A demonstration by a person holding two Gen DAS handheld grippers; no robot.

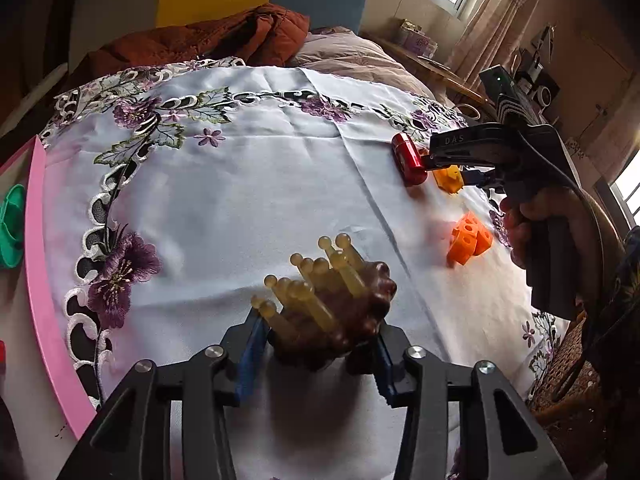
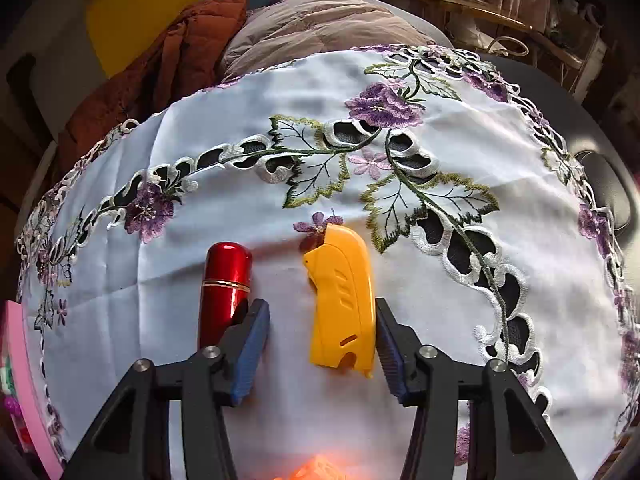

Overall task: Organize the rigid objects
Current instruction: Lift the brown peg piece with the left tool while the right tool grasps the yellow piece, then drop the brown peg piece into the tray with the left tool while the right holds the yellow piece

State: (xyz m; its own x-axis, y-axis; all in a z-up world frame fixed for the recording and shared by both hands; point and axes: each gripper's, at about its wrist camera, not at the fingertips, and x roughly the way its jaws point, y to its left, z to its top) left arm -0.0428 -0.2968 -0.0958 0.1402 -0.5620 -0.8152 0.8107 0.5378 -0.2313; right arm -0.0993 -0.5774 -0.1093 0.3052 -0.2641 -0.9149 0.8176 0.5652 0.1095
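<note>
Right wrist view: right tongs [image 2: 322,340] spread astride yellow case [image 2: 342,300], liable to nudge adjacent red tube [image 2: 224,290]; left tongs [image 1: 318,344] pinching massage brush [image 1: 332,300].

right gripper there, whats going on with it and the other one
A person is sorting small items on an embroidered tablecloth. The right gripper is open around a yellow plastic piece lying flat; a red cylinder lies just outside its left finger. The left gripper is shut on a dark brown massage brush with pale bristles. An orange block sits nearby.
</note>
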